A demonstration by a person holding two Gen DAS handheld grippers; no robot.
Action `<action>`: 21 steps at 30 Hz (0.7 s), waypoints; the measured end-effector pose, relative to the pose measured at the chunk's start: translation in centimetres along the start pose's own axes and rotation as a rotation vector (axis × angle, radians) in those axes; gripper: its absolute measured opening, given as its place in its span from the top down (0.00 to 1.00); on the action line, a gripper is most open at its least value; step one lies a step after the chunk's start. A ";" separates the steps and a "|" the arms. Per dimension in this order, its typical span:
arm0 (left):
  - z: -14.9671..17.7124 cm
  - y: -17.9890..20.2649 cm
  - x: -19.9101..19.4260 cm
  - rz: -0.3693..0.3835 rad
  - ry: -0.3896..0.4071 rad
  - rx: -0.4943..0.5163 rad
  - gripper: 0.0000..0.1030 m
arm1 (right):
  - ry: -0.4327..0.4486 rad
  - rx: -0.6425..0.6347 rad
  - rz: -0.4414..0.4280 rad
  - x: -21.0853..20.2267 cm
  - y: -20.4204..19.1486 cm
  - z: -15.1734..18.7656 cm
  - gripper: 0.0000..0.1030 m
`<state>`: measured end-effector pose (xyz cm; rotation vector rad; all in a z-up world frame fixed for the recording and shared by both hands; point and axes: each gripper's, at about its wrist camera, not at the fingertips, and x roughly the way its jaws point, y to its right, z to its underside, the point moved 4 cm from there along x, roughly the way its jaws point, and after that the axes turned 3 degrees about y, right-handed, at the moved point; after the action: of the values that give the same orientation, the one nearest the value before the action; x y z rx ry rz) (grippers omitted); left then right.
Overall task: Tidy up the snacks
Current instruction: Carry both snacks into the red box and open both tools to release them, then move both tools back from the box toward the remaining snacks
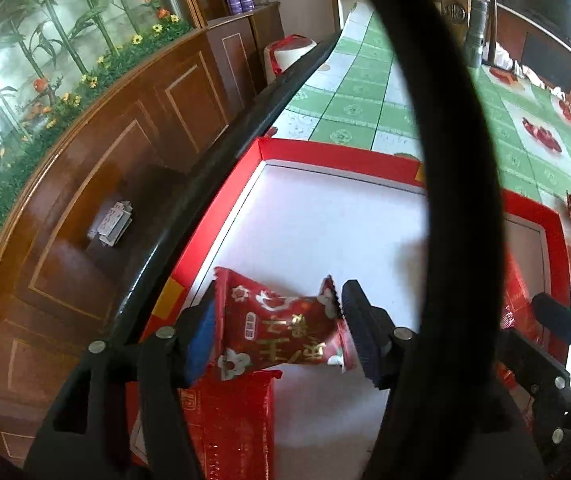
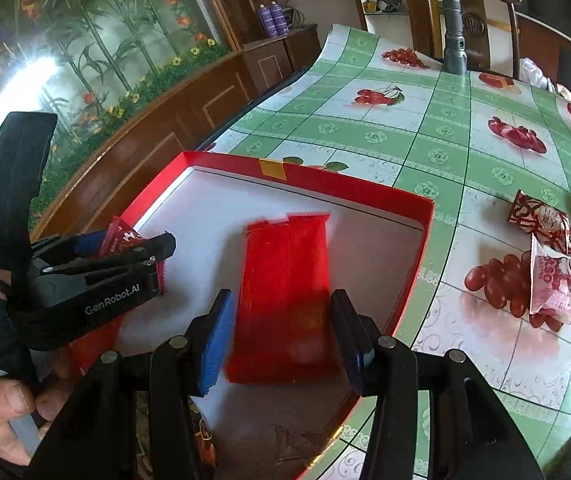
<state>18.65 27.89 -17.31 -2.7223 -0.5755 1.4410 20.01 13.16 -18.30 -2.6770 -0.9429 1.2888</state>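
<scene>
1. Nearest the lens is the right tool (image 2: 281, 340), spread wide with nothing between its jaws, hanging just above a flat red packet (image 2: 285, 280) that lies on the white floor of the box.
2. Biggest thing around: the bench (image 2: 425, 152), covered in a green-check cloth with cherry prints.
3. The red box (image 2: 421, 240) sits on the bench at its near left corner, its inside white.
4. The left tool (image 1: 277, 328) is clamped on a red candy wrapper (image 1: 277, 320) with flower prints, held over the box's left side. Another red packet (image 1: 233, 420) lies right under it.
5. More wrapped snacks (image 2: 545, 256) are out on the cloth, right of the box and well apart from it.
6. A grey flashlight (image 2: 455, 36) stands upright at the far edge.
</scene>
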 end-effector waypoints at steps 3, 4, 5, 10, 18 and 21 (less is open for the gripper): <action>0.1 -0.2 -0.5 -0.001 0.011 -0.007 0.28 | 0.008 -0.003 -0.002 -0.5 -0.1 0.0 0.52; 0.2 -0.3 -1.0 -0.007 0.022 -0.011 0.24 | 0.015 -0.002 -0.006 -1.0 -0.1 0.1 0.52; 0.2 -0.5 -1.3 -0.009 0.030 -0.016 0.23 | 0.023 0.001 -0.010 -1.5 -0.1 0.1 0.52; 0.4 -0.9 -3.4 -0.003 0.067 -0.039 0.22 | 0.089 0.023 -0.015 -5.5 0.6 0.6 0.52; 0.8 1.2 -7.1 0.037 0.122 -0.020 0.22 | 0.148 0.081 0.013 -10.2 3.1 2.2 0.52; 1.1 2.5 -8.4 0.056 0.138 0.000 0.22 | 0.158 0.109 0.026 -11.5 4.4 3.2 0.52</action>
<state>14.31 22.69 -11.71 -2.8305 -0.4969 1.2501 14.53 2.74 -13.50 -2.6678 -0.7977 1.0789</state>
